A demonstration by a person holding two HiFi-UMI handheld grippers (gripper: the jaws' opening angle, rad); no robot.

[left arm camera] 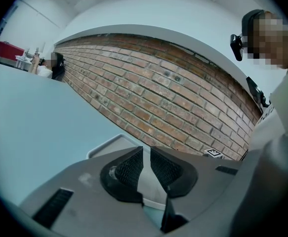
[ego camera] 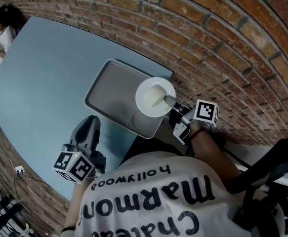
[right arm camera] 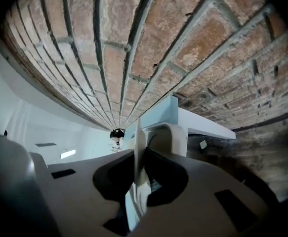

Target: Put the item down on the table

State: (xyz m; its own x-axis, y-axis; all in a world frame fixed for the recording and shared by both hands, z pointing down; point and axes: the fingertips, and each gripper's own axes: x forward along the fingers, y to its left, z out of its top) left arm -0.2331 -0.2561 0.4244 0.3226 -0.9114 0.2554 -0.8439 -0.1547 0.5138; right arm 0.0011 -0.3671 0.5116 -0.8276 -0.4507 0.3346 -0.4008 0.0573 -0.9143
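A round white plate [ego camera: 155,97] hangs over the near right corner of a grey tray [ego camera: 109,95] that lies on the light blue table [ego camera: 45,73]. My right gripper [ego camera: 171,102] is shut on the plate's rim from the right. In the right gripper view the plate [right arm camera: 138,157] stands edge-on between the pads of that gripper [right arm camera: 140,177], with the tray [right arm camera: 176,132] just beyond. My left gripper [ego camera: 89,125] hovers at the table's near edge, left of the tray. Its jaws [left arm camera: 146,169] are together with nothing between them, and the tray [left arm camera: 109,144] lies ahead of them.
A brick wall [ego camera: 208,43] runs along the table's right side, close to the tray. A person [ego camera: 3,28] stands at the table's far left end. The right gripper's marker cube [left arm camera: 214,153] shows beside the wall in the left gripper view.
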